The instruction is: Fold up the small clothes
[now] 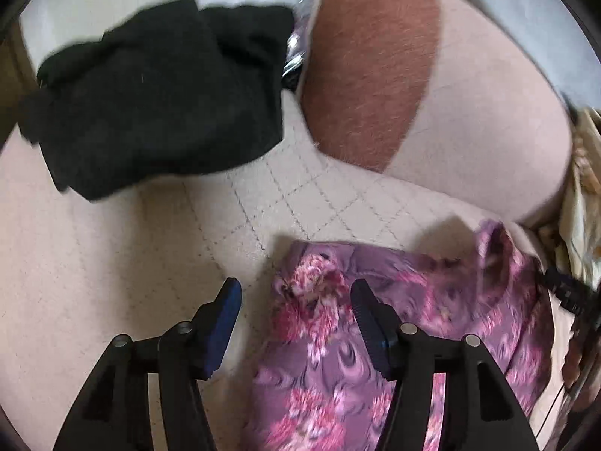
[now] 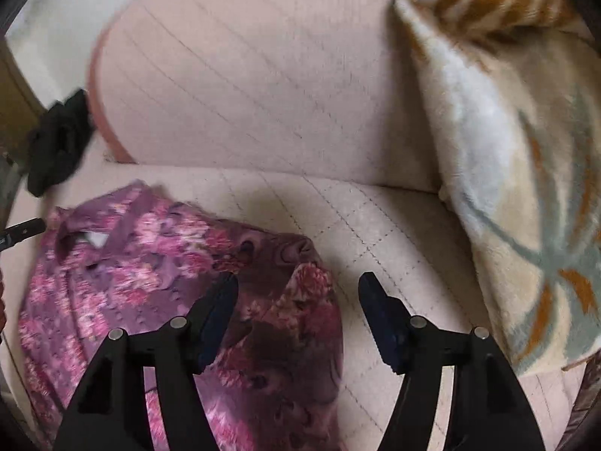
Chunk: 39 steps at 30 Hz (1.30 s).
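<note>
A cream quilted sofa seat (image 1: 124,263) stitched in a diamond pattern carries the work. The left gripper (image 1: 295,293) hangs over it with jaws spread wide and nothing between them, its right finger above the left edge of a purple floral garment (image 1: 394,300) that lies rumpled on the seat, its left finger over bare upholstery. The right gripper (image 2: 298,285) is likewise wide open and empty-handed, its left finger above the garment's right side (image 2: 150,263), its right finger over bare cushion; whether either gripper touches the cloth cannot be told. Seen from the right wrist, the garment's collar and a pale label lie toward the far left, near the tip of the other gripper. Farther back on the left, a heap of black clothing (image 1: 157,94) rests on the seat, apart from the floral piece. Behind both stands a pale back cushion (image 2: 255,75) with a rust-coloured panel (image 1: 372,64), and a fleecy leaf-patterned blanket (image 2: 507,150) drapes the right.
</note>
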{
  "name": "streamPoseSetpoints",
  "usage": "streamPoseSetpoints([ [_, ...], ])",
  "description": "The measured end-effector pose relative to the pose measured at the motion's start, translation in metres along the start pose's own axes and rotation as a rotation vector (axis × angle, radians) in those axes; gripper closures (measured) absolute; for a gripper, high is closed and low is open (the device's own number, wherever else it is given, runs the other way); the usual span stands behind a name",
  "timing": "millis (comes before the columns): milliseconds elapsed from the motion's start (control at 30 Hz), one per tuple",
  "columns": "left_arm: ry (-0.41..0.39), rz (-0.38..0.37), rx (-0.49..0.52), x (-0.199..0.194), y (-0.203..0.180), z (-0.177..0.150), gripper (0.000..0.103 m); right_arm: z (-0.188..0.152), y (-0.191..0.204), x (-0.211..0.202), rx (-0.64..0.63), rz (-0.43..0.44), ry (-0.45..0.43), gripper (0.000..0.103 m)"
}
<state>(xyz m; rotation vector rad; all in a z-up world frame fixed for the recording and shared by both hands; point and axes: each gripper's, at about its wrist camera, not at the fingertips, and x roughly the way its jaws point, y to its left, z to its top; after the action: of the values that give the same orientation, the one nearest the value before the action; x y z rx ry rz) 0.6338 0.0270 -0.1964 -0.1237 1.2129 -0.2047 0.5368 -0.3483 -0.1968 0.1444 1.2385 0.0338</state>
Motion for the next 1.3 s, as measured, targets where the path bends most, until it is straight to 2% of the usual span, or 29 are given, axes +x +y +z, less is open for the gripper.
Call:
streamPoseSetpoints([
  [33,0.015,-0.016,-0.028,0.009,-0.001,0.001,0.048,0.001,0.0,0.01,0.0,-0.008,0.03,0.042],
  [67,0.038,-0.02,-0.034,0.018,-0.003,0.001,0.057,0.001,-0.001,0.02,-0.006,-0.016,0.072,0.056],
  [100,0.047,0.006,-0.024,0.023,-0.006,0.0,0.068,0.0,-0.002,0.018,-0.015,-0.017,0.052,0.06],
  [133,0.022,0.023,-0.006,0.023,-0.01,-0.002,0.079,-0.001,0.0,0.015,-0.035,-0.01,0.037,0.07],
  [167,0.014,0.01,0.012,0.02,-0.013,-0.003,0.092,-0.003,0.004,0.012,-0.056,0.007,0.035,0.091],
  [233,0.006,-0.011,0.02,0.01,-0.013,-0.003,0.094,-0.007,0.012,0.005,-0.1,-0.062,0.016,0.096],
  [267,-0.003,-0.03,0.022,0.003,-0.011,-0.004,0.094,-0.01,0.016,-0.001,-0.125,-0.113,0.005,0.097],
  [333,-0.027,-0.086,0.0,-0.021,0.001,-0.007,0.094,-0.016,0.015,-0.015,-0.133,-0.155,-0.016,0.097],
  [400,-0.054,-0.134,-0.019,-0.049,0.01,-0.02,0.094,-0.023,0.01,-0.038,-0.107,-0.121,-0.062,0.097],
  [467,-0.087,-0.148,0.001,-0.076,0.019,-0.035,0.094,-0.042,0.002,-0.069,-0.077,-0.053,-0.111,0.097],
  [567,-0.132,-0.206,0.033,-0.138,0.02,-0.082,0.094,-0.083,-0.001,-0.123,-0.065,0.019,-0.186,0.098],
  [600,-0.151,-0.21,0.05,-0.157,0.02,-0.097,0.094,-0.107,-0.003,-0.149,-0.05,0.052,-0.21,0.098],
  [633,-0.172,-0.221,0.064,-0.181,0.021,-0.123,0.094,-0.124,-0.007,-0.164,-0.038,0.072,-0.221,0.098],
  [700,-0.179,-0.233,0.08,-0.206,0.017,-0.162,0.094,-0.177,-0.015,-0.197,0.002,0.107,-0.221,0.098],
  [767,-0.179,-0.234,0.088,-0.232,0.02,-0.218,0.094,-0.219,-0.019,-0.212,0.044,0.131,-0.208,0.098],
  [833,-0.137,-0.224,0.084,-0.236,0.025,-0.273,0.094,-0.27,-0.027,-0.223,0.13,0.196,-0.177,0.097],
  [900,-0.078,-0.217,0.044,-0.222,0.031,-0.306,0.094,-0.32,-0.029,-0.222,0.223,0.225,-0.134,0.097],
  [967,0.052,-0.266,-0.134,-0.185,0.055,-0.348,0.094,-0.363,-0.02,-0.204,0.278,0.214,-0.077,0.098],
  [1000,0.077,-0.284,-0.193,-0.175,0.062,-0.36,0.094,-0.382,-0.019,-0.189,0.318,0.205,-0.044,0.097],
  [1033,0.111,-0.264,-0.239,-0.165,0.067,-0.369,0.094,-0.387,-0.022,-0.178,0.322,0.178,-0.019,0.097],
  [1067,0.108,-0.263,-0.264,-0.166,0.07,-0.373,0.094,-0.384,-0.024,-0.167,0.316,0.152,0.009,0.097],
  [1100,0.075,-0.266,-0.256,-0.172,0.068,-0.37,0.094,-0.382,-0.026,-0.166,0.317,0.169,0.007,0.098],
  [1167,0.017,-0.221,-0.19,-0.185,0.057,-0.366,0.094,-0.374,-0.027,-0.169,0.291,0.17,-0.021,0.098],
  [1233,0.006,-0.186,-0.162,-0.188,0.05,-0.37,0.094,-0.374,-0.026,-0.172,0.273,0.148,-0.038,0.098],
  [1300,0.004,-0.175,-0.183,-0.19,0.053,-0.378,0.094,-0.387,-0.023,-0.182,0.301,0.172,-0.037,0.097],
])
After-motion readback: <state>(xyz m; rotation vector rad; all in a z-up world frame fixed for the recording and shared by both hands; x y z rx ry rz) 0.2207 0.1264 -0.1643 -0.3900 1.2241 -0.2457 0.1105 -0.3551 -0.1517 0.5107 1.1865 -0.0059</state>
